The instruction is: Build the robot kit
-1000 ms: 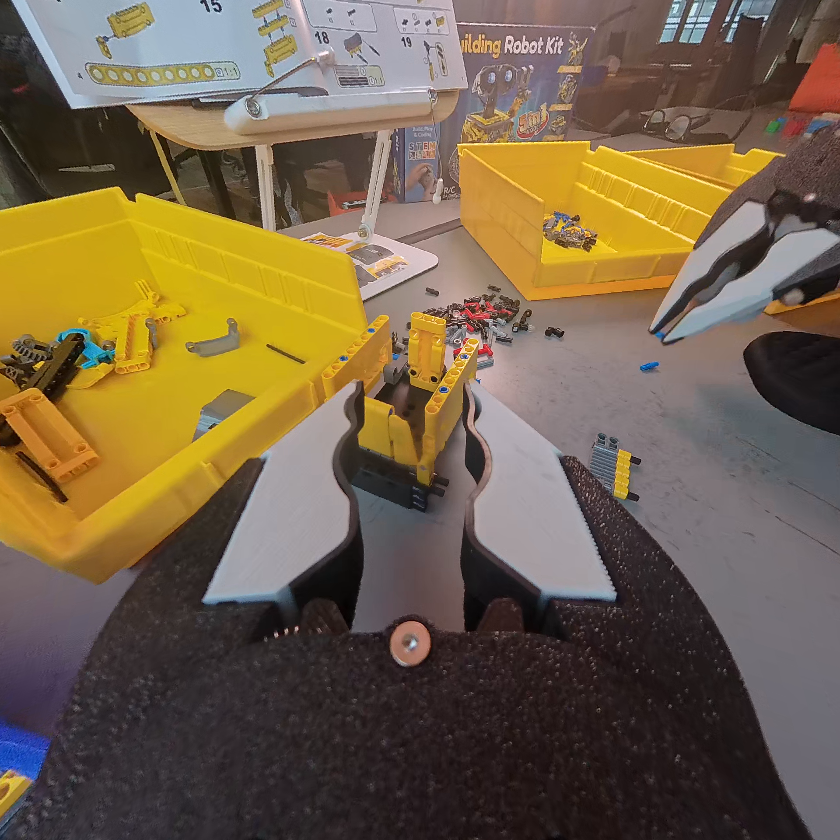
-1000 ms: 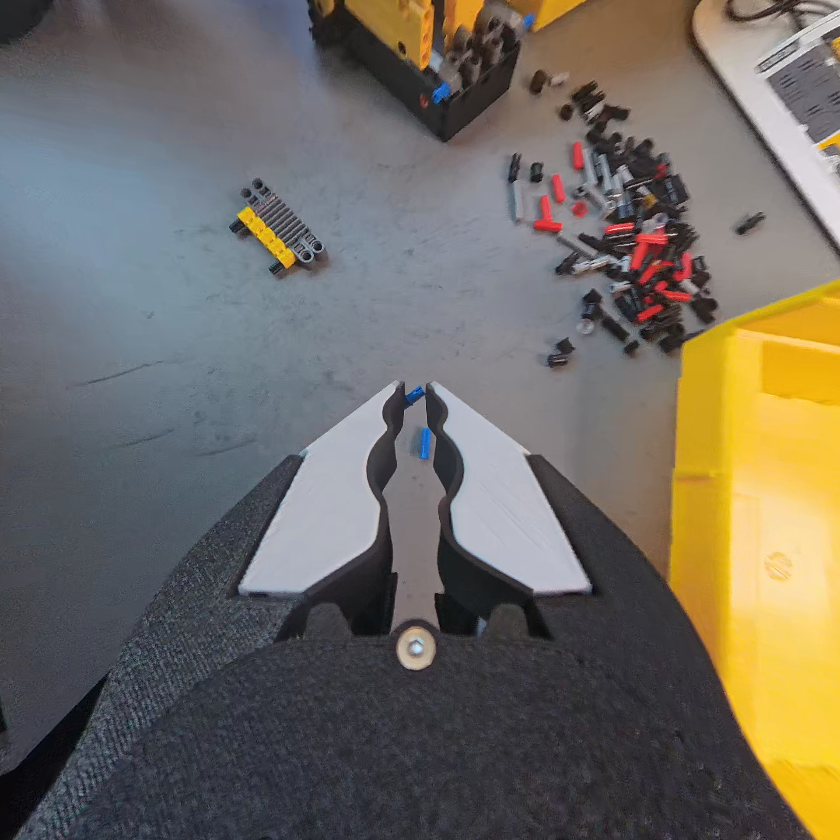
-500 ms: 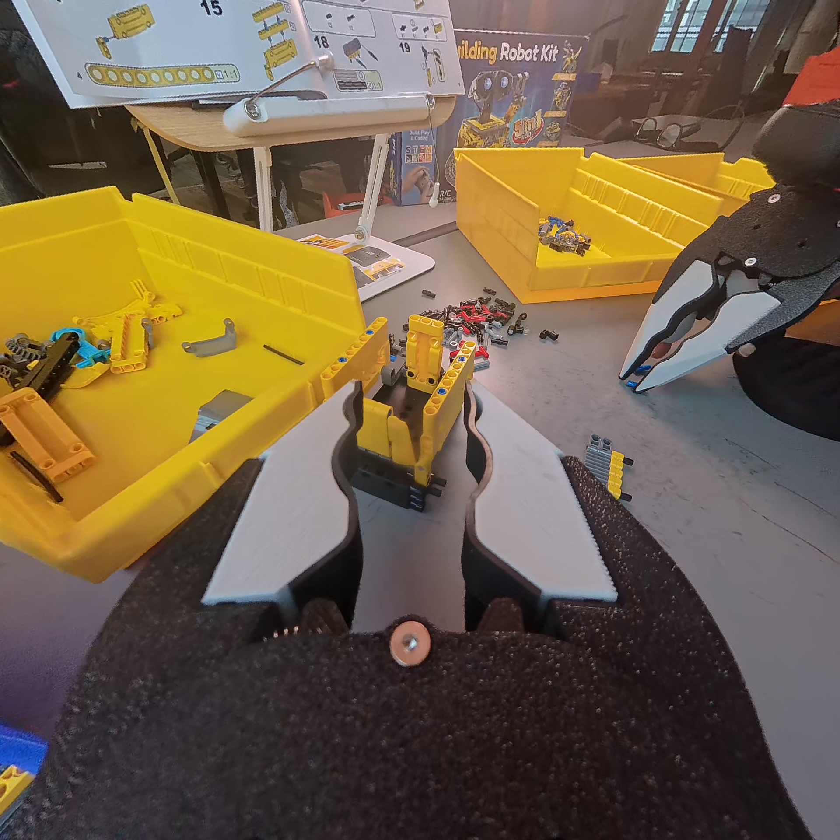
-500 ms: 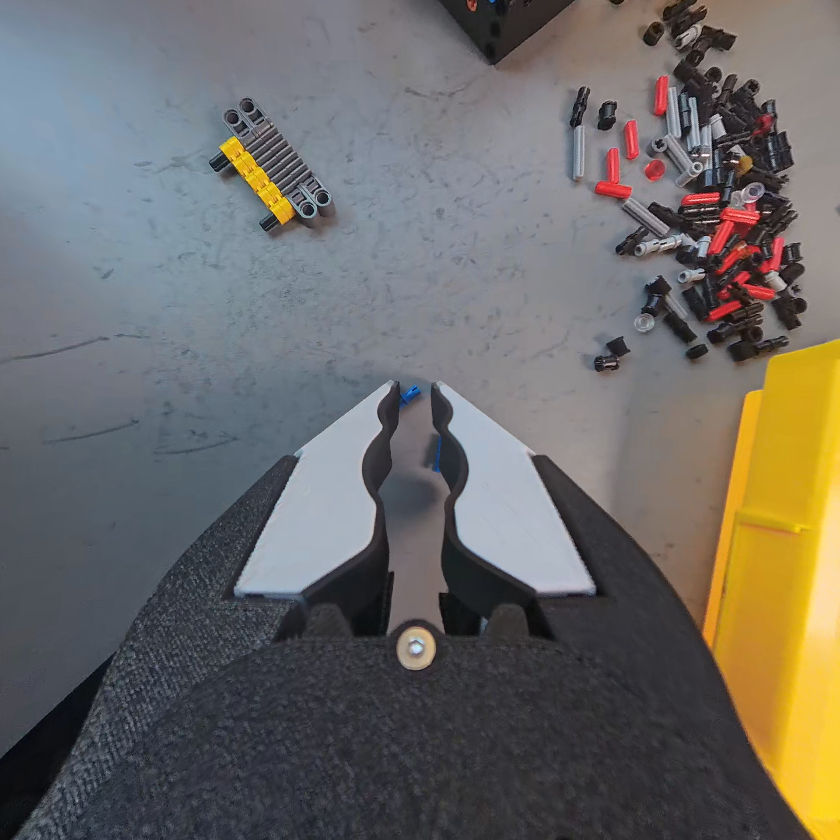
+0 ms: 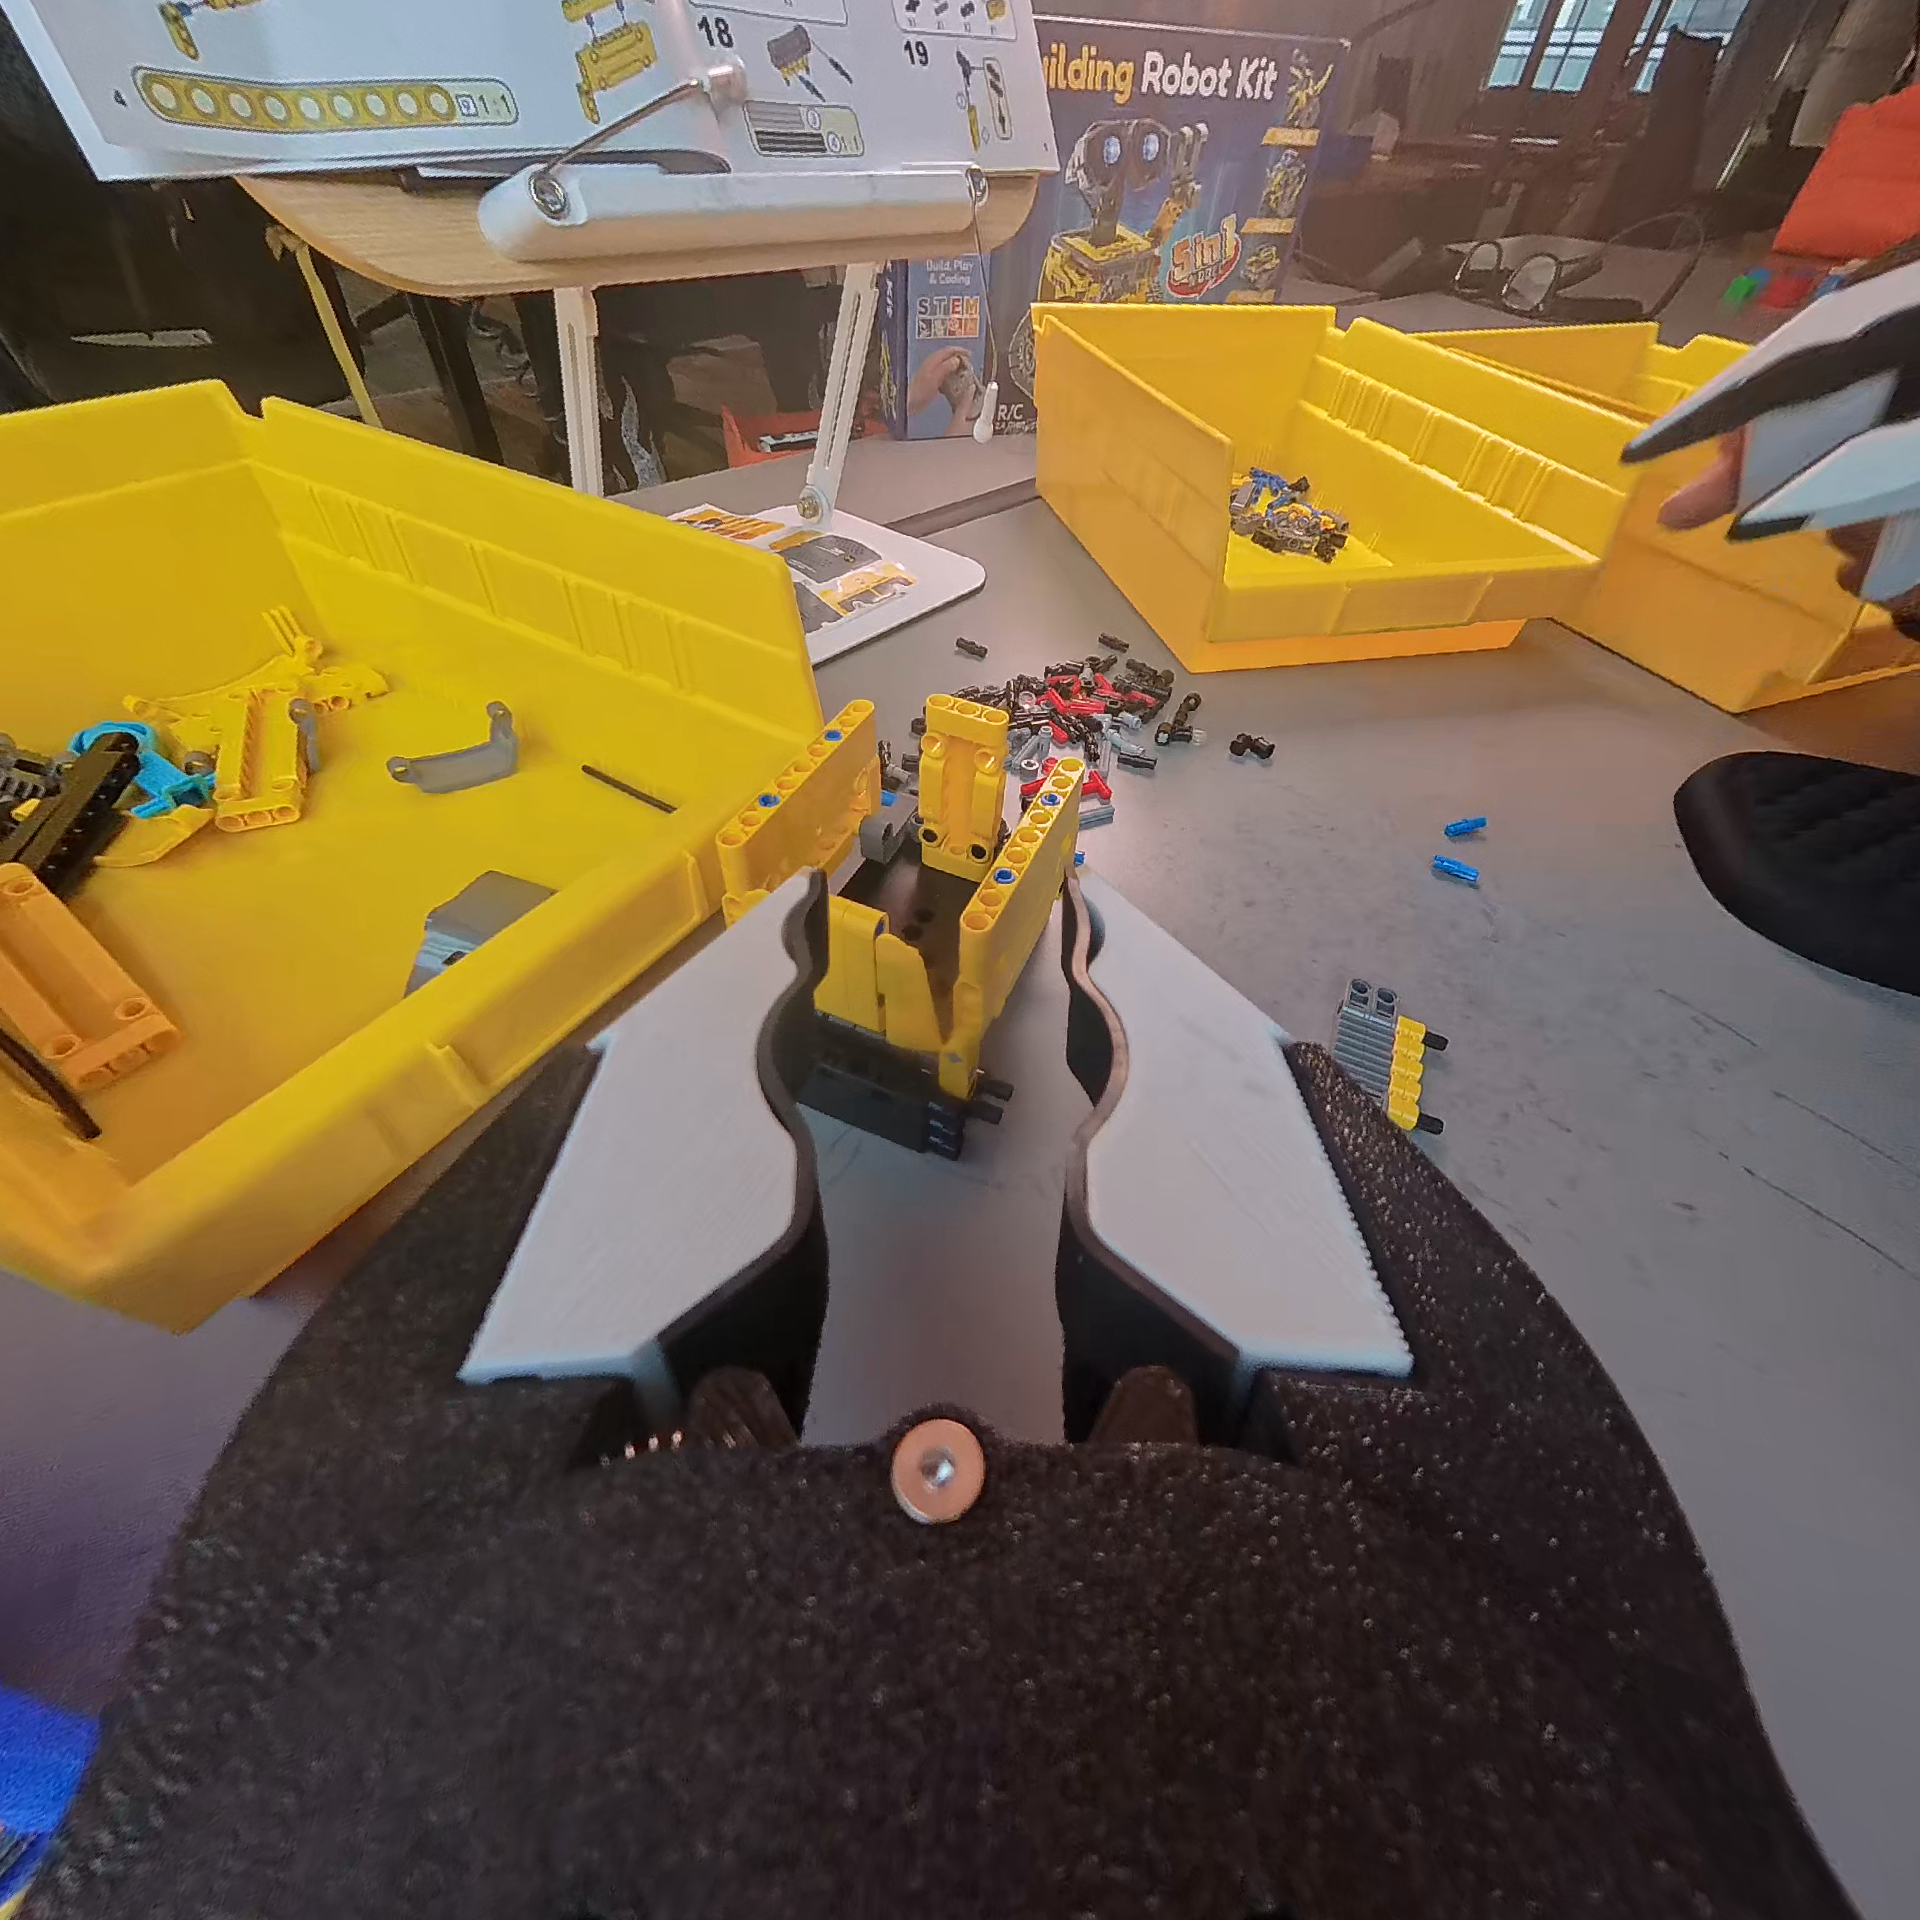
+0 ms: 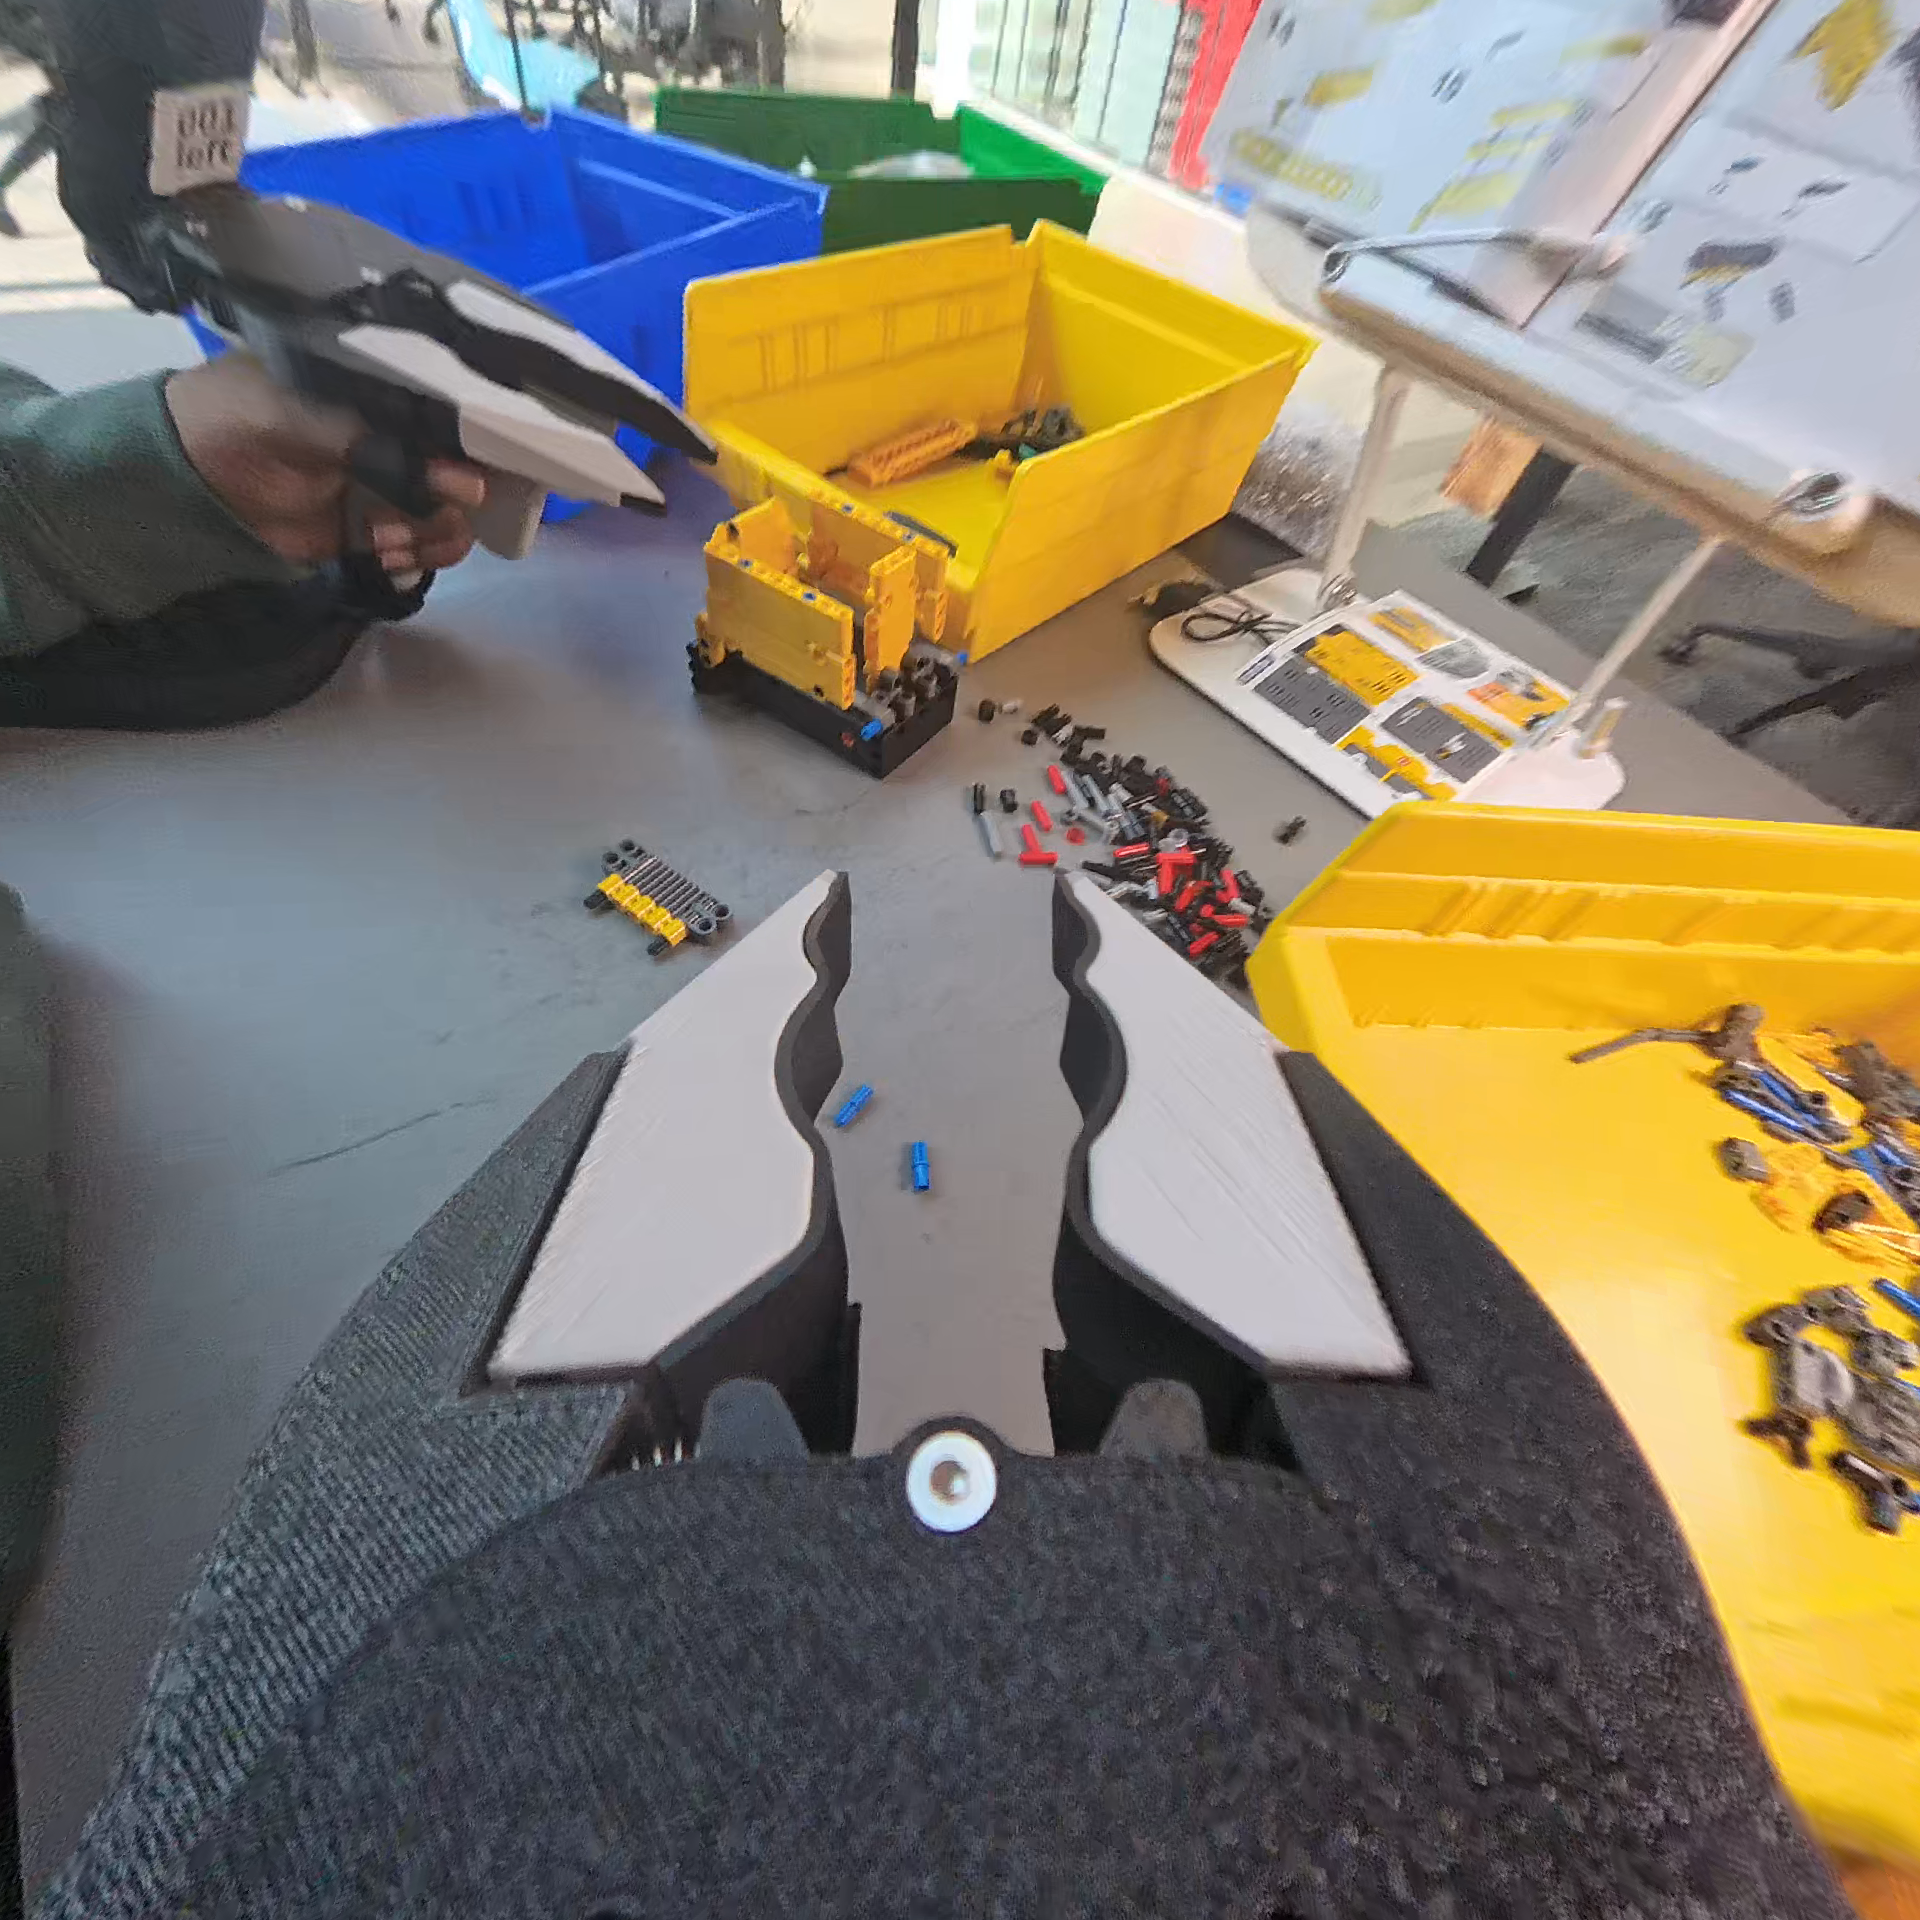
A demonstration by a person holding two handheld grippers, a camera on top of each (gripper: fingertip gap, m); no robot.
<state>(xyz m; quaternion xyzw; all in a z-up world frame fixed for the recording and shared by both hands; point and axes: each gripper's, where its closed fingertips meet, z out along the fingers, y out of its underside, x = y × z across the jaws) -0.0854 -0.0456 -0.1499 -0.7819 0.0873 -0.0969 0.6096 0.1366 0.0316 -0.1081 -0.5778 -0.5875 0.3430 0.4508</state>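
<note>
— What's the left one doing?

— My left hand-held gripper [image 5: 945, 894] is released, its jaws wide apart and empty. Through its own camera the yellow brick model [image 5: 1008, 914] sits framed between the two fingers, just ahead of the tips. From the other camera I see the gripper raised, its tips just above and short of the model, not touching it (a hand [image 6: 301, 468] grips its handle). The model stands upright on the worktop [image 6: 364, 935], its far side right against a yellow bin [image 5: 312, 1091] that lies to this gripper's left with loose yellow, black and grey parts in it.

— And the right?

— My right hand-held gripper [image 6: 951, 883] is likewise released and carries nothing. It hangs above the worktop, and between its fingers I look down on two blue pins [image 6: 853, 1104], lying apart from each other on the bare surface below it. Ahead and to its left lies a small grey-and-yellow assembly [image 6: 660, 899]; ahead and a little right is a scatter of black, red and grey pins [image 6: 1153, 852]. Close on its right is a second yellow bin [image 6: 1558, 914], with dark small parts in it.

— Anything beyond?

— Beyond the left gripper, an instruction sheet [image 5: 520, 62] is clipped on a stand.
</note>
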